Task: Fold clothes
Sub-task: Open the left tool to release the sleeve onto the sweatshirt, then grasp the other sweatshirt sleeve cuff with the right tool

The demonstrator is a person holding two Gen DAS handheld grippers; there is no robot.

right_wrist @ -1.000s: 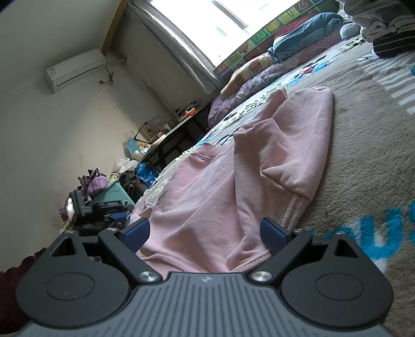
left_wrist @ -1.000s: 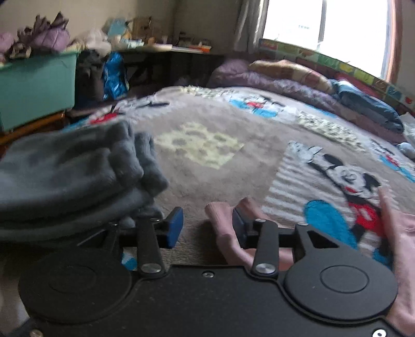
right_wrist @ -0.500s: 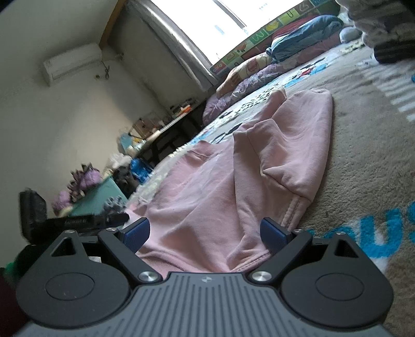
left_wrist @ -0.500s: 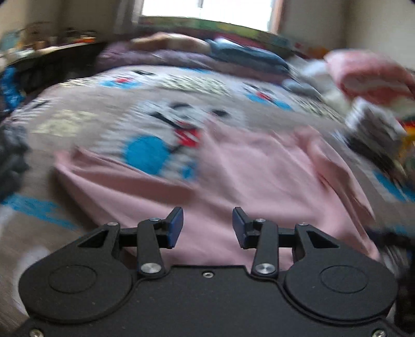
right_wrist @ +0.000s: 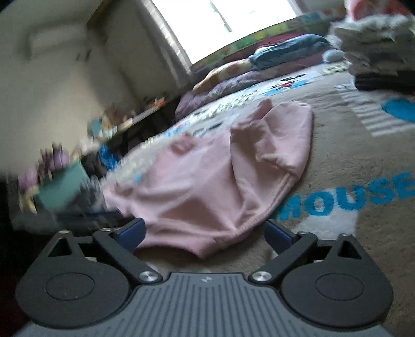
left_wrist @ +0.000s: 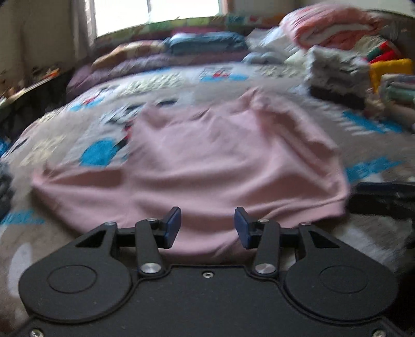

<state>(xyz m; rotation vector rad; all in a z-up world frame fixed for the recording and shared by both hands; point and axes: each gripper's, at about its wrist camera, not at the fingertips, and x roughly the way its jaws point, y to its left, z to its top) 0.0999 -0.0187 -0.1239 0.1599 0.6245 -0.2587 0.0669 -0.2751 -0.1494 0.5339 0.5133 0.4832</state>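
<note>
Both views motion-blurred. Pink garment (left_wrist: 207,166) lies spread flat on the cartoon-print blanket (left_wrist: 259,75), wrinkled, one side folded over itself

Left gripper (left_wrist: 207,227): jaws part open, moderate gap, nothing between them. The garment's near hem sits directly ahead of and under the blue pads (left_wrist: 172,225); contact with the cloth can't be confirmed. Most of the garment spreads out ahead of the tips, extending further to their left

Right gripper (right_wrist: 205,234): jaws spread wide, empty. The garment (right_wrist: 207,186) hem lies just ahead, between the two fingertips (right_wrist: 277,233) but short of them, not gripped. The folded-over flap runs ahead and to the right of the tips. "MOUSE" lettering (right_wrist: 345,197) on the blanket (right_wrist: 350,145) just right of the right finger

Folded clothes stack (left_wrist: 337,70) far ahead-right of the left gripper, same stack (right_wrist: 378,46) far ahead-right of the right one. Pillows (left_wrist: 202,44) at the far end under the window (left_wrist: 155,13). Teal bin (right_wrist: 62,186) off to the left of the right gripper, blurred
</note>
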